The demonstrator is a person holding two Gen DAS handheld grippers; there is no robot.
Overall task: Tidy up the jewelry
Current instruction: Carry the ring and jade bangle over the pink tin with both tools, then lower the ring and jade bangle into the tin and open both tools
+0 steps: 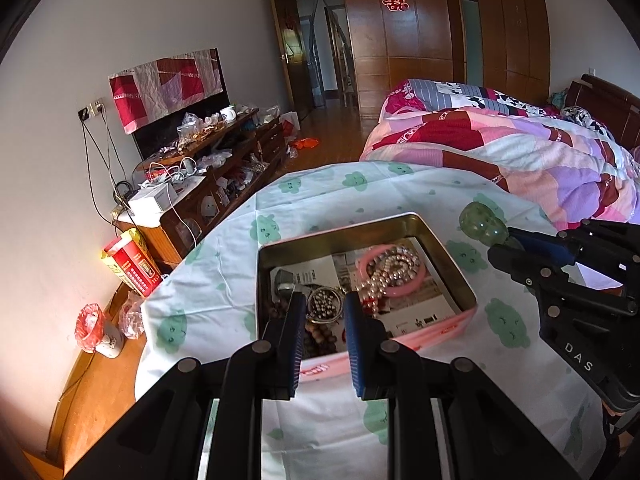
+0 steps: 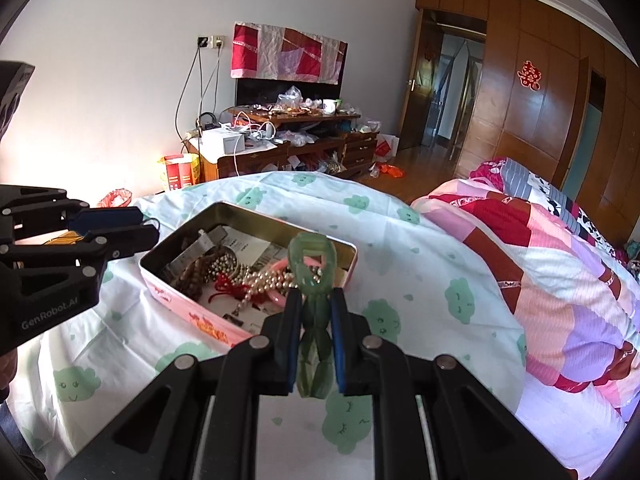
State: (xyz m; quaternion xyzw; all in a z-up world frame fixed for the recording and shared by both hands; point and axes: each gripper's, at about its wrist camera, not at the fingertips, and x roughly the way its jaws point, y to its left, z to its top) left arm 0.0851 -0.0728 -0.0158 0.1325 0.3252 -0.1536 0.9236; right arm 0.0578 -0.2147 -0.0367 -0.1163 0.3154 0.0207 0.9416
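Pink-walled and brass-toned inside, the tin (image 1: 436, 240) sits on a tabletop covered by a white cloth with green cloud faces (image 1: 224, 292); from the left wrist view the left tongs (image 1: 325, 312) stand apart with nothing between them, poised just over the tin's near edge; inside lie a pink bangle (image 1: 404, 288) wrapped about a coil of pearly beads (image 1: 394, 266), a small ring of silver beads (image 1: 324, 304), brown wooden beads (image 1: 320, 338) and printed paper lining the floor; off to the right the right tongs (image 1: 506, 240) hold a green jade bracelet (image 1: 482, 224) above the cloth, just beside the tin's far right corner and not yet inside it. From the right wrist view the right tongs (image 2: 315, 304) are clamped on the green jade bracelet (image 2: 314, 268), its chunky links running back between the pads and its loop hanging forward over the tin (image 2: 176, 236); a red tassel (image 2: 226, 286) and the pearly beads (image 2: 264, 280) lie below it; the left tongs (image 2: 142, 226) hover near the tin's left corner, their fingers looking close together at this angle. My judgement: the step in hand is carrying the jade piece to the tin; next it calls for bringing it over a bare patch of paper, lowering it, and releasing gently so the links do not snag the strands already there.
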